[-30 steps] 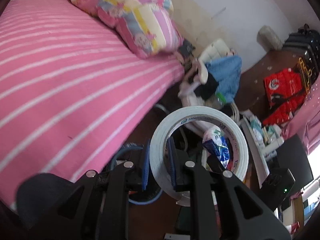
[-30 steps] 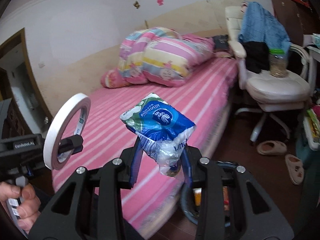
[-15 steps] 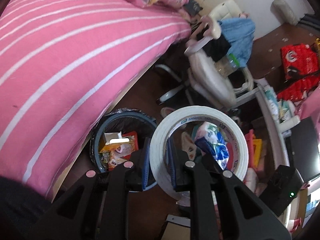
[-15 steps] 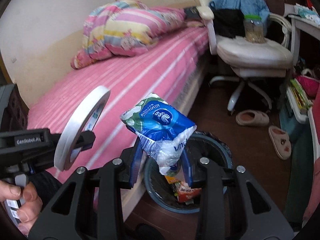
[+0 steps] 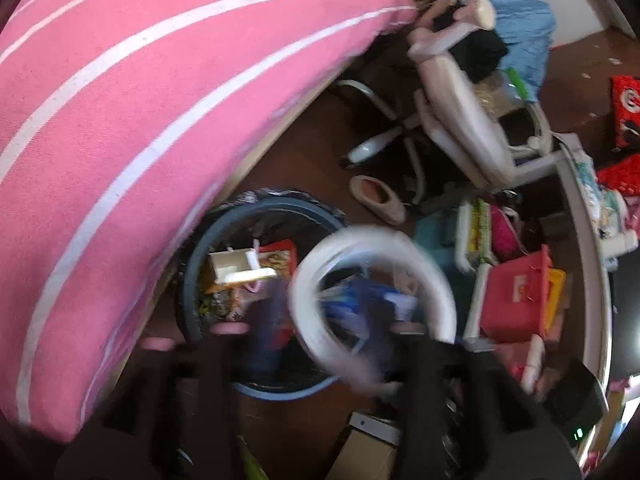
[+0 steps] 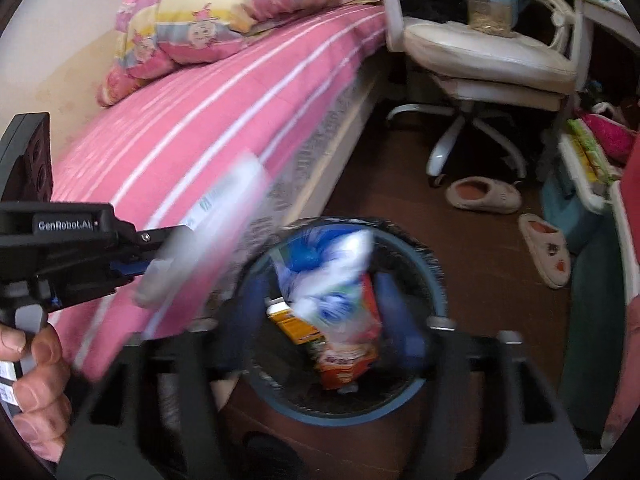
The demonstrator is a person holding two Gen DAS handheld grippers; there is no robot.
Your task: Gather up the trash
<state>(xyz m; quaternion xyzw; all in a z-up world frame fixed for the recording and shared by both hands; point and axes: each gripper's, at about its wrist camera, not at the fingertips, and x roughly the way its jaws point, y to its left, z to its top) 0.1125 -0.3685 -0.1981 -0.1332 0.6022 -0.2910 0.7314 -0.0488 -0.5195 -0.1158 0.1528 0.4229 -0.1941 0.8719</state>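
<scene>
- Left gripper (image 5: 320,320): fingers smeared by blur; grip on the tape roll (image 5: 374,300) could not be judged.
- Right gripper (image 6: 324,312): blurred; contact with the plastic bag (image 6: 328,272) unclear.
- Trash bin (image 6: 436,280): near rim hidden behind the fingers.

There are two tools, the left tool (image 5: 316,320) and the right tool (image 6: 320,316), both blurred. There is one trash bin (image 6: 438,276) on the floor beside the bed's edge, one white tape roll (image 5: 436,280) and one blue-and-white plastic bag (image 6: 332,256). Two slippers lie on the floor, one slipper (image 6: 482,196) nearer the chair and a second slipper (image 6: 546,250) beside it. One bed (image 6: 192,140) carries one patterned quilt (image 6: 200,20) at its far end. One white chair (image 6: 484,52) holds one jar (image 6: 486,6).
</scene>
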